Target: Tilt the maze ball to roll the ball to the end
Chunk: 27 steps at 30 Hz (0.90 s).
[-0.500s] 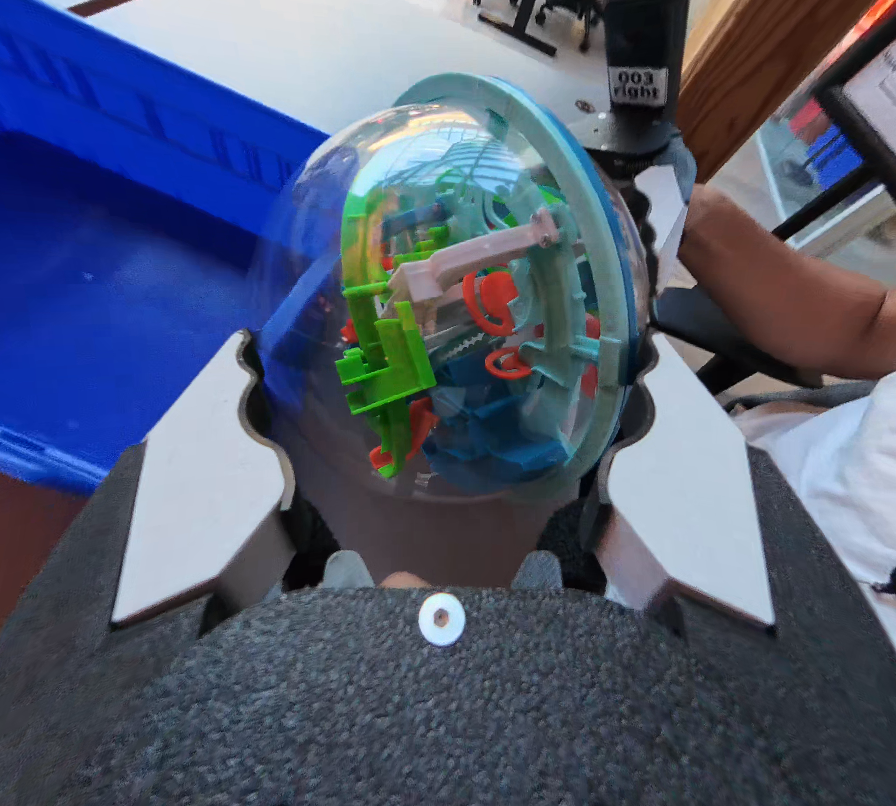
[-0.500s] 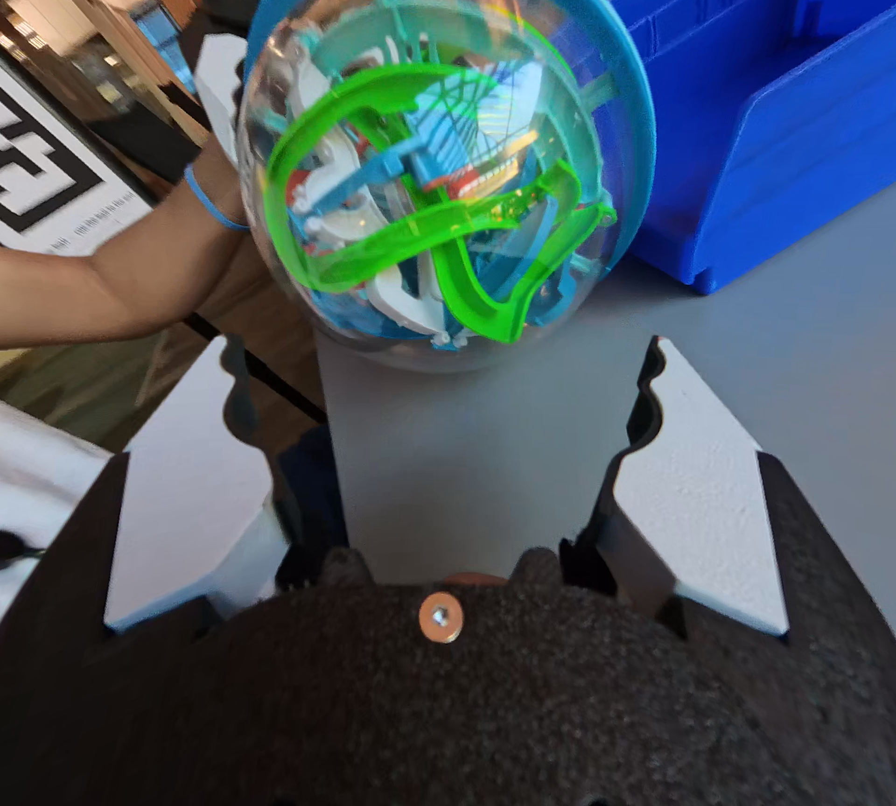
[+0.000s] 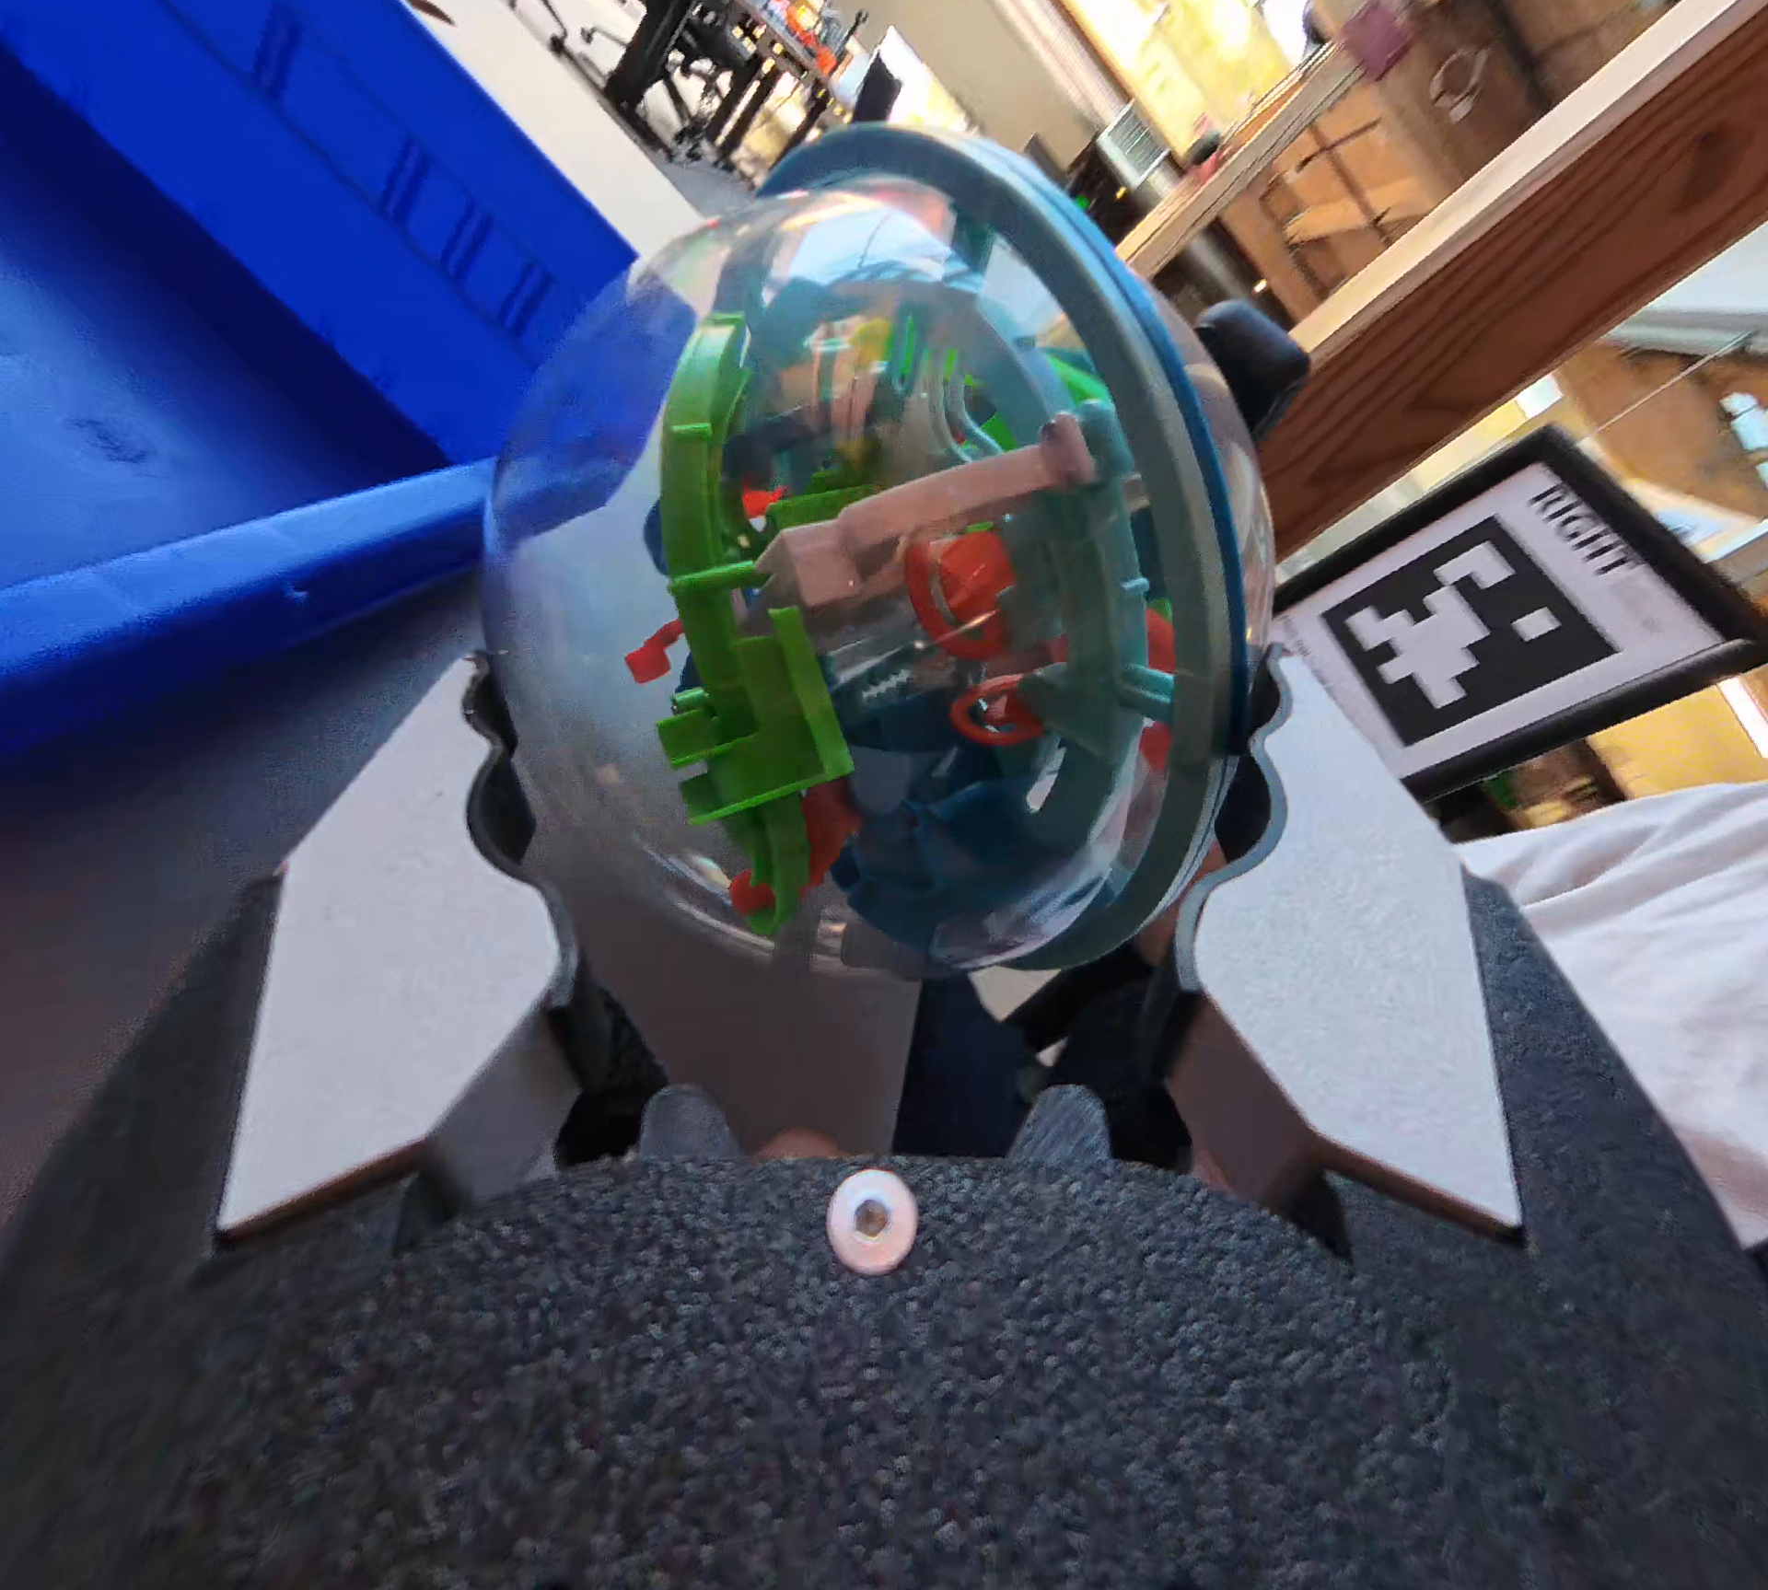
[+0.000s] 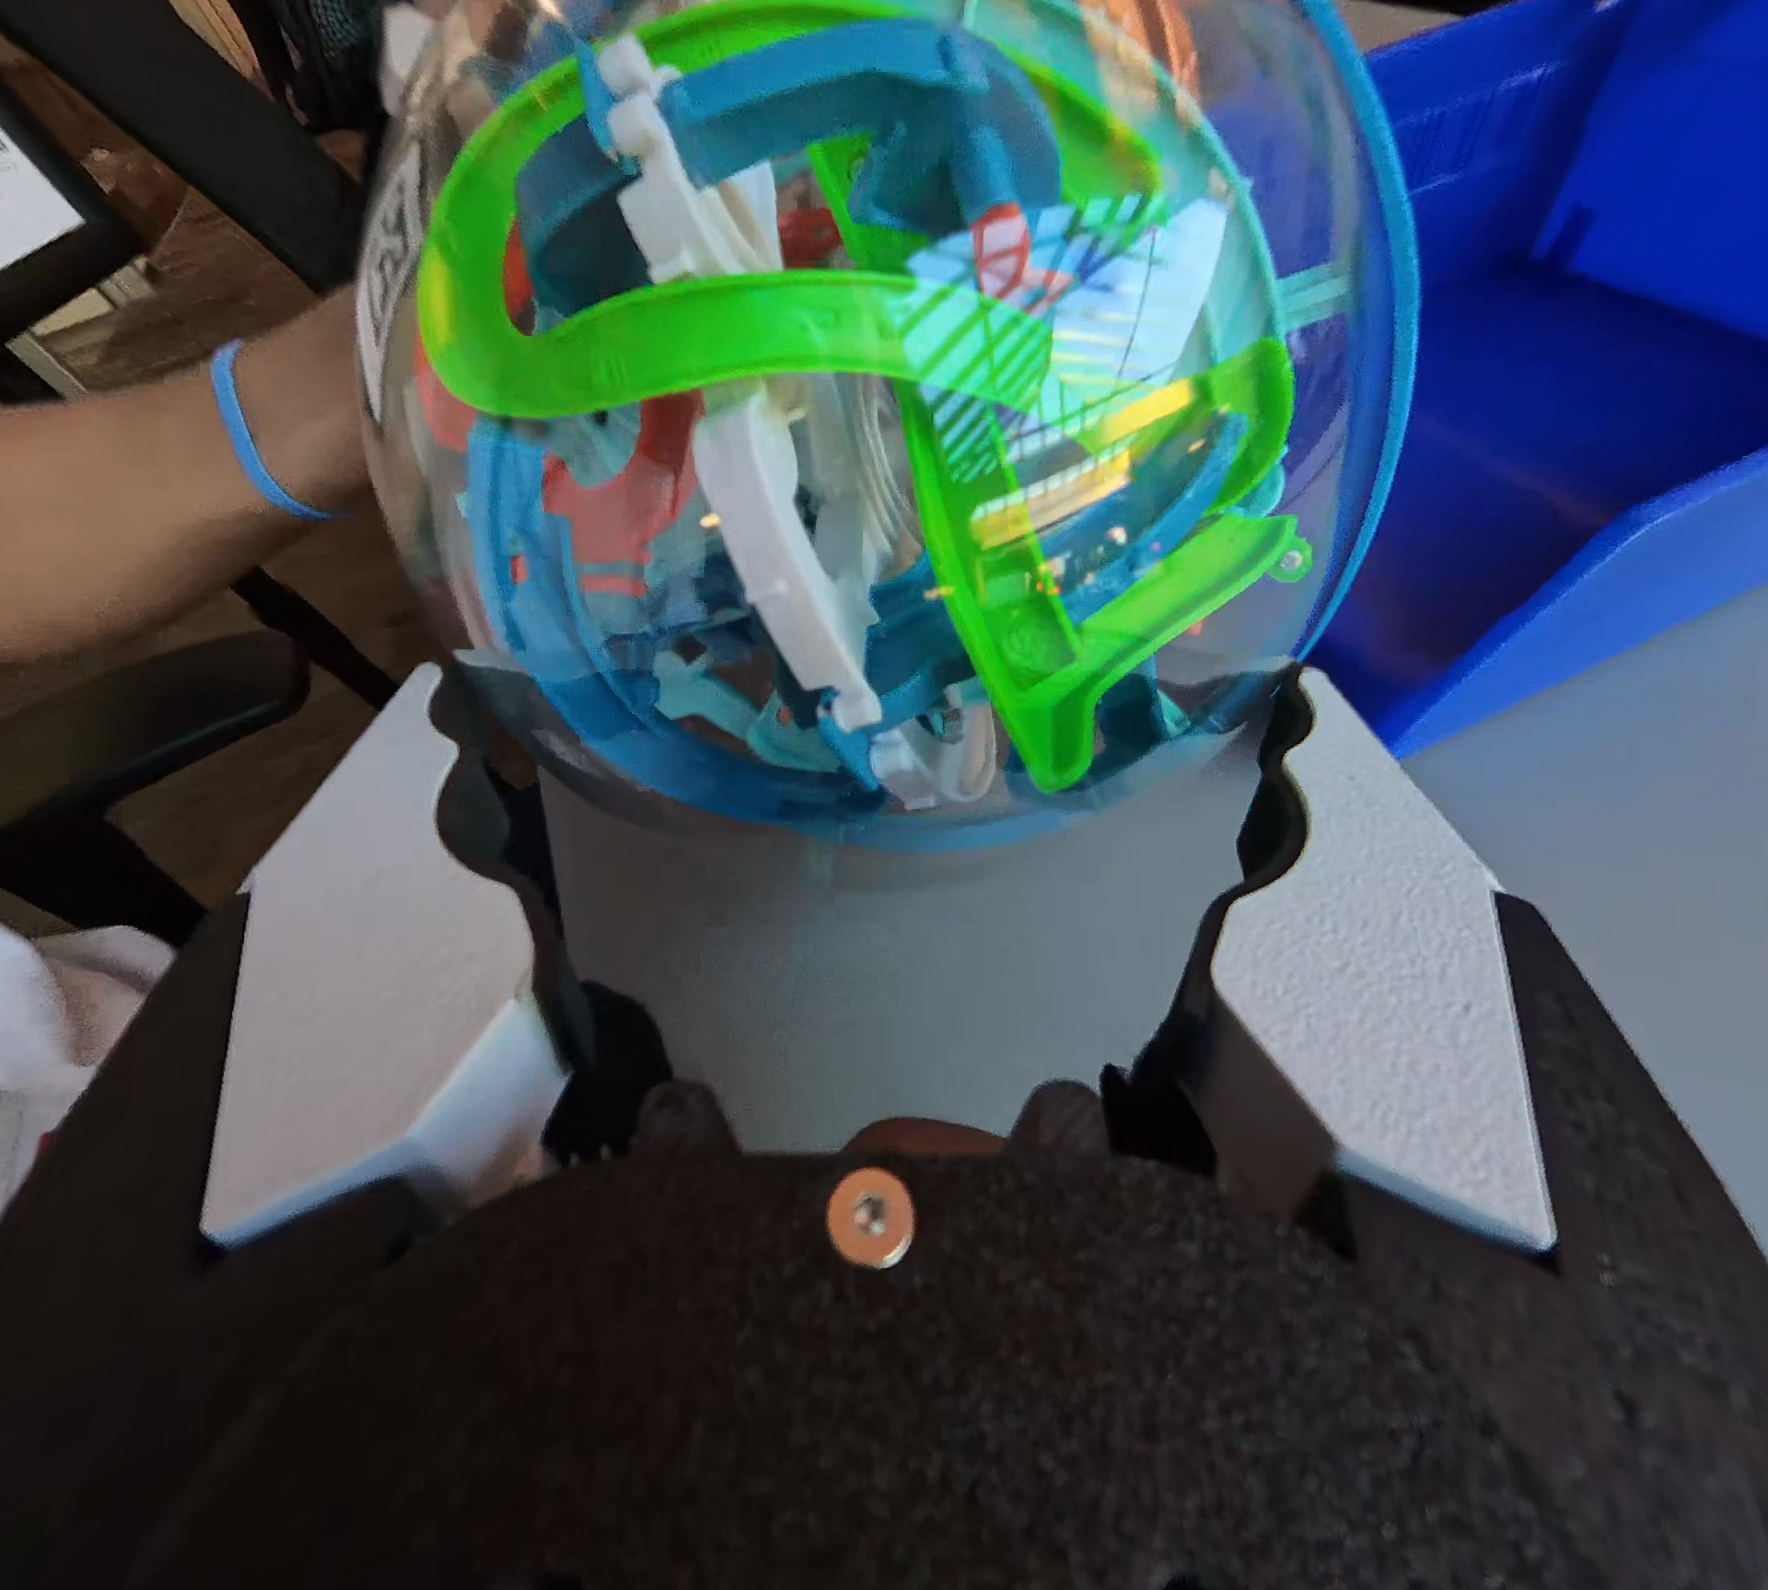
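The maze ball (image 3: 861, 568) is a clear sphere with green, blue, white and red tracks inside and a blue ring around its middle. My left gripper (image 3: 871, 683) is shut on it, both pads pressed to its sides, and holds it above the grey table (image 3: 191, 827). In the right wrist view the ball (image 4: 861, 348) fills the upper frame. Its lower edge reaches the tips of my right gripper (image 4: 871, 683), whose fingers stand wide apart. The right gripper's dark body (image 3: 1253, 358) shows behind the ball in the left wrist view. I cannot pick out the small ball inside.
A large blue bin (image 3: 239, 109) stands on the table just beside the ball; it also shows in the right wrist view (image 4: 1579, 301). A person's arm (image 4: 143, 492) reaches in at the left. A black-and-white marker board (image 3: 1492, 616) and wooden beams lie behind.
The left gripper has tilted upward with the ball still in its grasp. The right gripper has moved in until the ball reaches its fingertips; its finger spacing looks unchanged.
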Motion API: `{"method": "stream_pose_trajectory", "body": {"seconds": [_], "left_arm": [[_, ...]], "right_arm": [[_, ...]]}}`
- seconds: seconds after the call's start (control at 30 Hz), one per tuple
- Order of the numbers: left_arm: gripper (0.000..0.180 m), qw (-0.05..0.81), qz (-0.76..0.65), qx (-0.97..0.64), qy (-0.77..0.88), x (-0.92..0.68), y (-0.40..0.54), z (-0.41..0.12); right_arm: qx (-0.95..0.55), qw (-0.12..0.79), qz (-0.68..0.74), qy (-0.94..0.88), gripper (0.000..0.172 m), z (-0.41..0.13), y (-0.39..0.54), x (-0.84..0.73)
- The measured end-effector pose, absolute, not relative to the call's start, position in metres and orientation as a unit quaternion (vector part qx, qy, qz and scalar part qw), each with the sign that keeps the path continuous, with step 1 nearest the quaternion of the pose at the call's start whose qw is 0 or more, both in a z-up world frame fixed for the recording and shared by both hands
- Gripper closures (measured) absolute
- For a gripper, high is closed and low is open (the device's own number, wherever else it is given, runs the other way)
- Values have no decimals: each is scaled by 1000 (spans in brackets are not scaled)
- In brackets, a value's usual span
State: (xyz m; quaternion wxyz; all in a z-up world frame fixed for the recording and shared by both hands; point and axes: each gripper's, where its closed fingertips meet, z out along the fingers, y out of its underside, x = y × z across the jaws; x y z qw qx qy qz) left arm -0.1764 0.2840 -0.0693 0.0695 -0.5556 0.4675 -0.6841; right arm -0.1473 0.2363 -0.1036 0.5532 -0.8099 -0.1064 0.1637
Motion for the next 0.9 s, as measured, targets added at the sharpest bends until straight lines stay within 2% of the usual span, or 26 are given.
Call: {"method": "stream_pose_trajectory", "body": {"seconds": [0.03, 0.3, 0.53, 0.9], "left_arm": [[35, 59, -700, -550, 451, -177, 281, -67], [36, -14, -793, -506, 339, -175, 261, -46], [36, -52, -817, -491, 296, -176, 257, -35], [35, -58, -834, -473, 279, -185, 261, -24]], "right_arm": [[-812, 551, 160, -107, 18, -96, 233, -147], [-821, 543, 142, -103, 17, -44, 215, -142], [-829, 536, 135, -85, 17, -23, 213, -144], [-832, 535, 123, -84, 18, -7, 217, -154]]}}
